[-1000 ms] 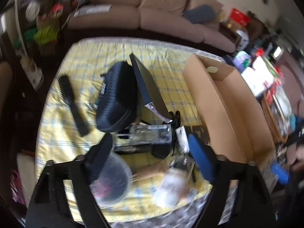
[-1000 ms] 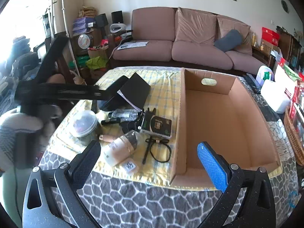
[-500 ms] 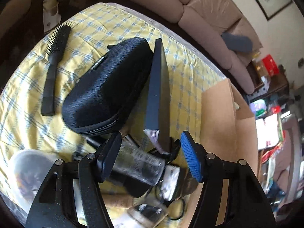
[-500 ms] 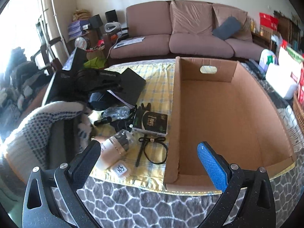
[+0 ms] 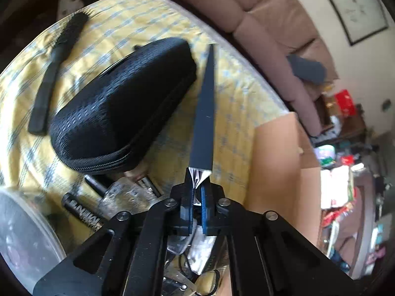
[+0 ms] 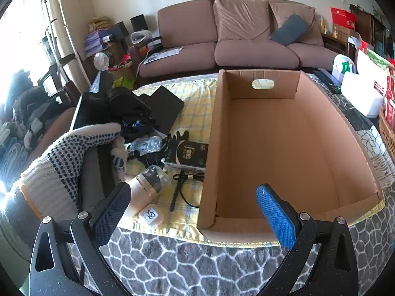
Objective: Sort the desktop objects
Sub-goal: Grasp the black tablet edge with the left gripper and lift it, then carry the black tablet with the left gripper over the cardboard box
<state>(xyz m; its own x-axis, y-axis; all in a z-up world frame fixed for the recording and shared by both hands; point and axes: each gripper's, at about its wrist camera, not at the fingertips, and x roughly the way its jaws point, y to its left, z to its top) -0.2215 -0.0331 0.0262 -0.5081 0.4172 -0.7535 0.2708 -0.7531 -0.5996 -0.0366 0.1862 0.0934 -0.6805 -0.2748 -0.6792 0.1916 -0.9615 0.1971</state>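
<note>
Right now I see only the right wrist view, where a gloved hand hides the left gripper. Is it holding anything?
Observer: Yes. The left gripper is shut on the near corner of the thin black folder.
Operator: What is next to the folder?
Observer: A black zip case sits on its left side in the left wrist view.
Operator: Is anything else hidden from me?
Observer: A black hairbrush lies on the yellow cloth, past the case.
</note>
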